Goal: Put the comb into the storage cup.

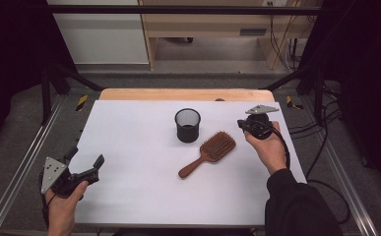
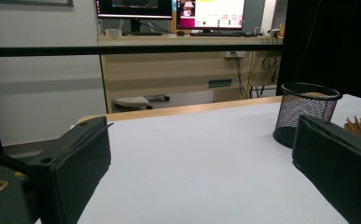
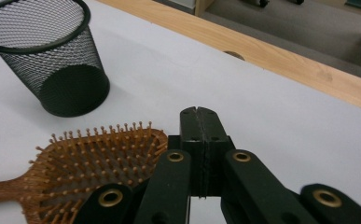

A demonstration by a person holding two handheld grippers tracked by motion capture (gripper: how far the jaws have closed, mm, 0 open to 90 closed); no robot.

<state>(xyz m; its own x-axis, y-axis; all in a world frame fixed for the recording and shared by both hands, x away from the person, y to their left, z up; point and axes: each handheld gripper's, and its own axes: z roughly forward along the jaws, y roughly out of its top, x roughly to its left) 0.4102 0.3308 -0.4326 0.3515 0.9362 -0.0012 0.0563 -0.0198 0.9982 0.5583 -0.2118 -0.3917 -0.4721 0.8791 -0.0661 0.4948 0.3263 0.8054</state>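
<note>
White sheet over the wooden table point(image 1: 129, 147) is my biggest reference, bare wood strip along the far edge, desk with monitors point(image 2: 169, 9) in the room beyond. Black mesh cup point(image 1: 187, 125) stands upright past and left of my right claw point(image 3: 199, 112); wooden paddle brush point(image 1: 208, 152) lies bristles-up just left of that claw's tips and below them, handle pointing toward my side, close to the cup but not touching it. Right claw is clenched on nothing, pads pressed flat together, held above the sheet. Left claw point(image 2: 201, 154) sits low at the near left corner, released, jaws wide with nothing between, cup and brush well off ahead-right of it. My read: brush goes into cup. I'd open the right jaws, drop onto the handle near the neck, pinch across the narrow part, lift, then lower it into the cup.
</note>
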